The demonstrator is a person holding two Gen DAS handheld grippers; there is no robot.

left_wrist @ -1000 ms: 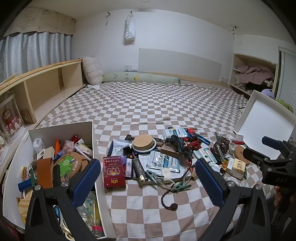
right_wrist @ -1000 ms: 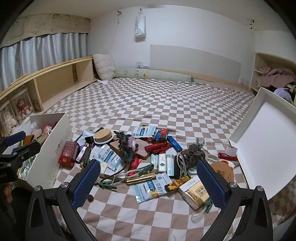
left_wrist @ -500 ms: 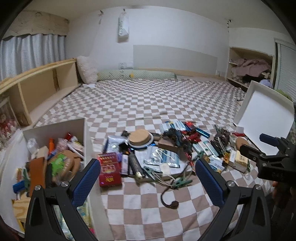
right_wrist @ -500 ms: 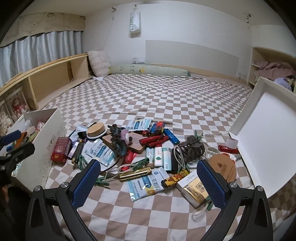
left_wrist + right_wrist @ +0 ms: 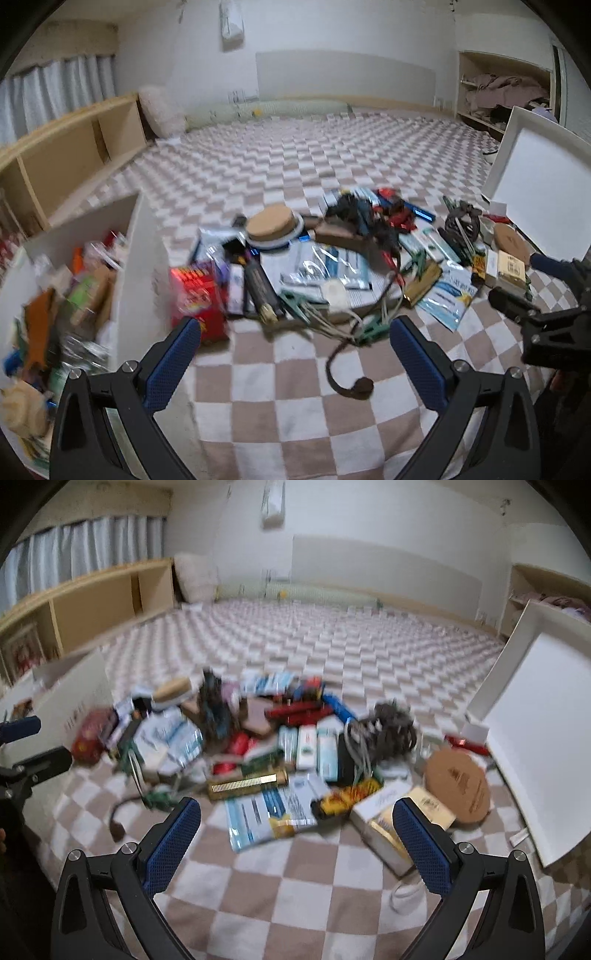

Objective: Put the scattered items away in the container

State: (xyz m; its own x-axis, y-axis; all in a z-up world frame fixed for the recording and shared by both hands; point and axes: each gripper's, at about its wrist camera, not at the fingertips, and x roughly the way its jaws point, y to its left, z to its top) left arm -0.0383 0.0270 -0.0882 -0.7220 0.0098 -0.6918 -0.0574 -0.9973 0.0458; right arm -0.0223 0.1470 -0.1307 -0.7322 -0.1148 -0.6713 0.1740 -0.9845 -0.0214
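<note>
A pile of small items lies on the checkered bed: a red box [image 5: 197,295], a cork-lidded jar [image 5: 271,225], a gold comb [image 5: 247,784], sachets [image 5: 269,818], a cork disc [image 5: 458,784] and a gold-white box [image 5: 391,819]. The white container [image 5: 142,254] at the left holds several items and also shows in the right wrist view [image 5: 74,698]. My left gripper [image 5: 295,358] is open and empty just before the pile. My right gripper [image 5: 295,838] is open and empty, low over the pile's near right side.
The white box lid [image 5: 535,734] leans at the right of the pile. A wooden shelf [image 5: 66,162] runs along the left side of the bed. A black cord with a plug [image 5: 354,380] trails toward me. Both views are blurred by motion.
Both grippers have moved forward and down toward the pile, which now looks larger and closer. Both stay open and empty.
</note>
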